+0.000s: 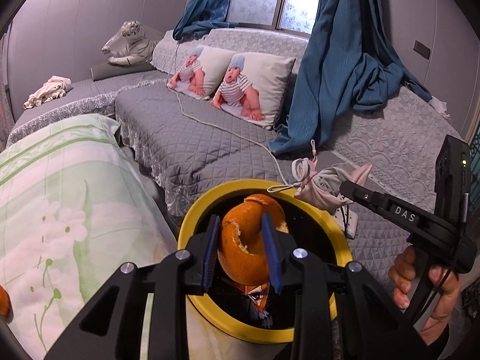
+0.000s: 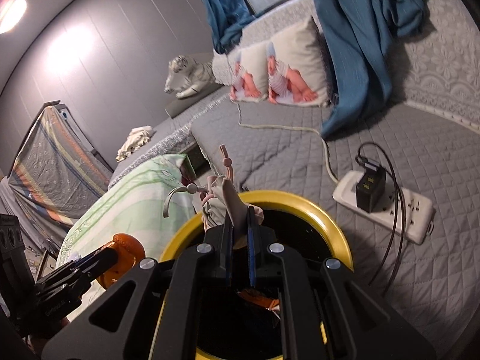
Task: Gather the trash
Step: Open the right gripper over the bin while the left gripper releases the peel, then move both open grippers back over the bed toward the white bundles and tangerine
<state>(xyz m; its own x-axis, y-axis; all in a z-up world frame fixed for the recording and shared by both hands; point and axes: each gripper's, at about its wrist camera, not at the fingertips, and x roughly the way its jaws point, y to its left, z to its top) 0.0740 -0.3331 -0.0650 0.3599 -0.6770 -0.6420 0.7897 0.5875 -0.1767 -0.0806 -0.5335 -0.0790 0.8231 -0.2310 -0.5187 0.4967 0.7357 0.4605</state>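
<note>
Left wrist view: grey quilted bed (image 1: 192,147), blue curtains (image 1: 339,69); left gripper (image 1: 241,252) fingers clamp orange peel (image 1: 249,240) above yellow-rimmed bin (image 1: 192,222); right gripper (image 2: 240,252) fingers pinch cloth pouch (image 2: 225,201).

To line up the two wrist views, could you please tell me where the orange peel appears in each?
Left wrist: orange peel at lower centre, clamped in the left gripper over the yellow-rimmed bin.
Right wrist: orange peel at lower left, beside the bin.
Shared landmark: baby-print pillows.

Both wrist views look steeply down, close; they share the yellow-rimmed bin (image 1: 342,241) (image 2: 324,210).
</note>
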